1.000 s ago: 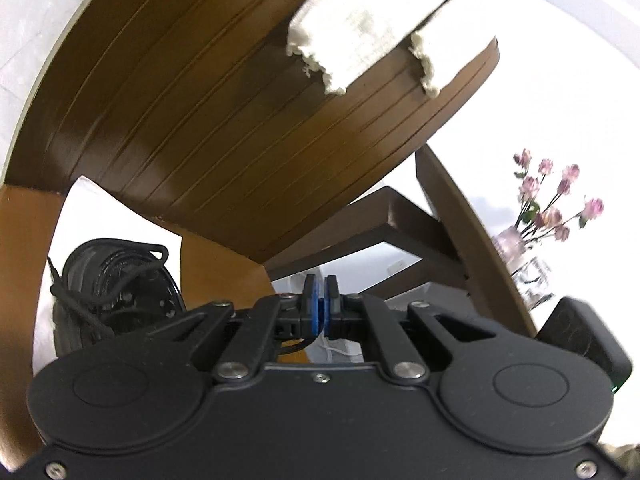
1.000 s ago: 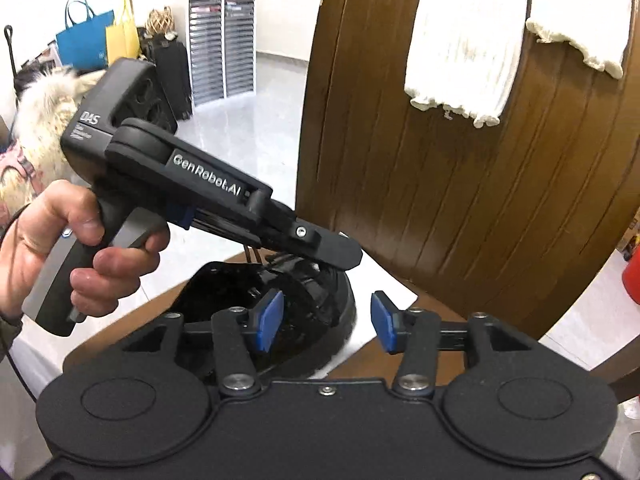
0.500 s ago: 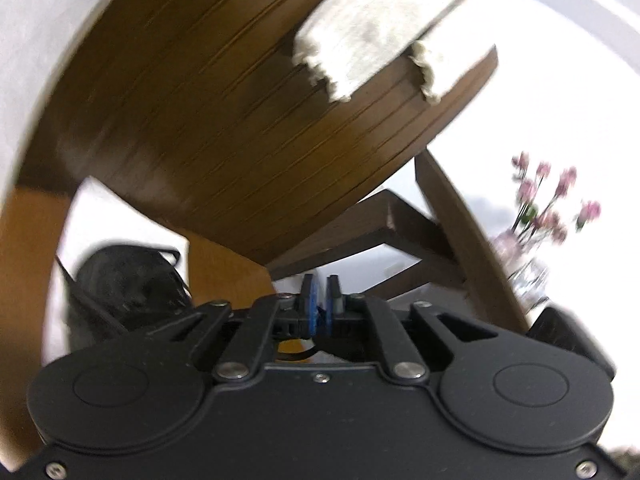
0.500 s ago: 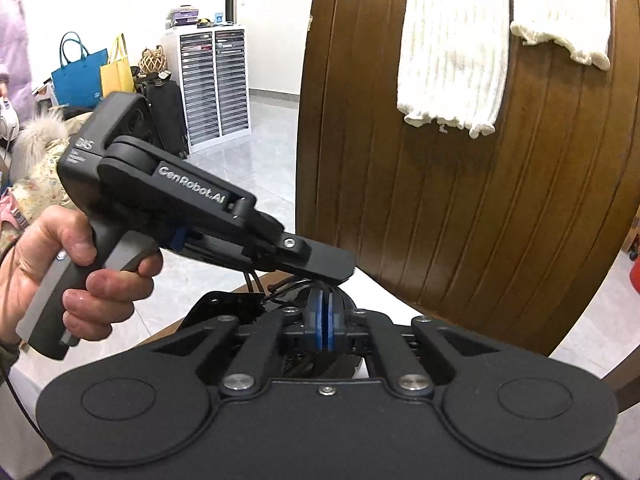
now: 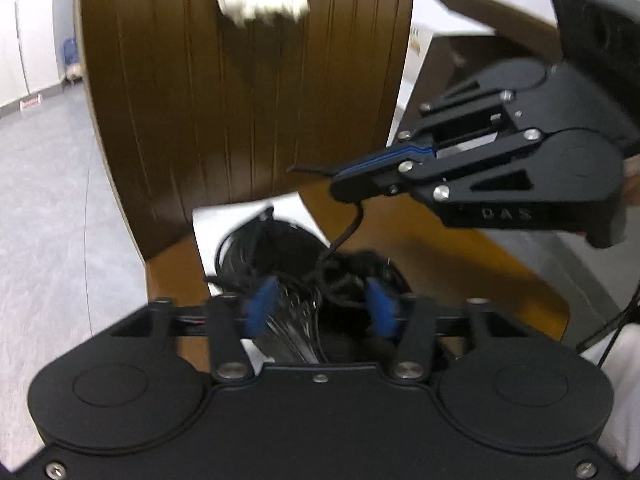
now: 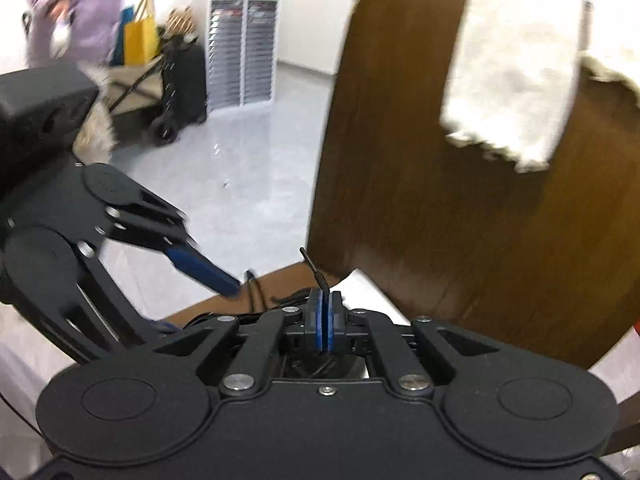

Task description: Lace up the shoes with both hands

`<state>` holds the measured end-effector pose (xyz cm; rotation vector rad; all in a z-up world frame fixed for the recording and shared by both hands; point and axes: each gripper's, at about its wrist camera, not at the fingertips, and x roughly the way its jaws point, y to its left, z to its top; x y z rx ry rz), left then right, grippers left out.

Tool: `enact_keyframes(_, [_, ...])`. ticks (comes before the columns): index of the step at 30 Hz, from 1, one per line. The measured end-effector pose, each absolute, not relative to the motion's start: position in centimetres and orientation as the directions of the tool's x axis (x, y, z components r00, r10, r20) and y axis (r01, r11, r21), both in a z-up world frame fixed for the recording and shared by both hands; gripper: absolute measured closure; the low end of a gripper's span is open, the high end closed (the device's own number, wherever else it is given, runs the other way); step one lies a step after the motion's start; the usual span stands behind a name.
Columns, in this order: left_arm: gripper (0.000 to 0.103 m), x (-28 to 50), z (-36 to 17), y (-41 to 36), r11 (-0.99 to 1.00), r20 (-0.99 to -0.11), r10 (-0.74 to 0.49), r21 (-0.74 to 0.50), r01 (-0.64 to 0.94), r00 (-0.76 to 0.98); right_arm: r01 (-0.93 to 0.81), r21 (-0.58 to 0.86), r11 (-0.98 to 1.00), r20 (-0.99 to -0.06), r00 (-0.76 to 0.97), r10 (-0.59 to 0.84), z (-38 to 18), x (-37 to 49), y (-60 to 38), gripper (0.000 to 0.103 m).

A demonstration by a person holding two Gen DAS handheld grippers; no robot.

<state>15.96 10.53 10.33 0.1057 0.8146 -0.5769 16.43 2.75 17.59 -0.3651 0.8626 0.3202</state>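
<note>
The only lettering that can be read is "DAS", in raised grey capitals on the black body of the right gripper (image 5: 352,184), seen at the right in the left wrist view. A small red-and-white sign (image 5: 31,103) stands at the far left wall's foot, its wording too blurred to read.

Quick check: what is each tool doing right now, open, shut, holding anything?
Left tool: open, empty, blue pads apart above the black lace-up shoe.
Right tool: shut on the thin black shoelace.
</note>
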Motion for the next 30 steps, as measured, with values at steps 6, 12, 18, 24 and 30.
enact_keyframes(6, [0.092,16.6,9.7,13.6,0.869,-0.694,-0.458,-0.217,0.445,0.556,-0.471,-0.180,0.864,-0.830,0.544,0.123,15.7,16.8,3.7,0.100])
enact_keyframes(12, [0.092,17.4,8.0,17.0,0.819,-0.631,-0.573,-0.422,0.388,0.523,-0.523,-0.195,0.830,-0.856,0.505,0.116,14.9,17.1,4.4,0.100])
enact_keyframes(18, [0.092,17.0,7.2,19.2,0.772,-0.583,-0.631,-0.532,0.347,0.511,-0.616,-0.261,0.743,-0.891,0.451,0.060,14.2,17.2,6.9,0.100])
enact_keyframes(24, [0.092,16.6,7.6,19.6,0.757,-0.559,-0.648,-0.549,0.354,0.518,-0.682,-0.306,0.664,-0.909,0.418,0.010,13.3,17.6,8.5,0.100])
enact_keyframes(30, [0.091,16.6,7.6,19.9,0.755,-0.559,-0.651,-0.548,0.360,0.514,-0.675,-0.305,0.672,-0.921,0.390,-0.026,12.8,18.5,9.2,0.100])
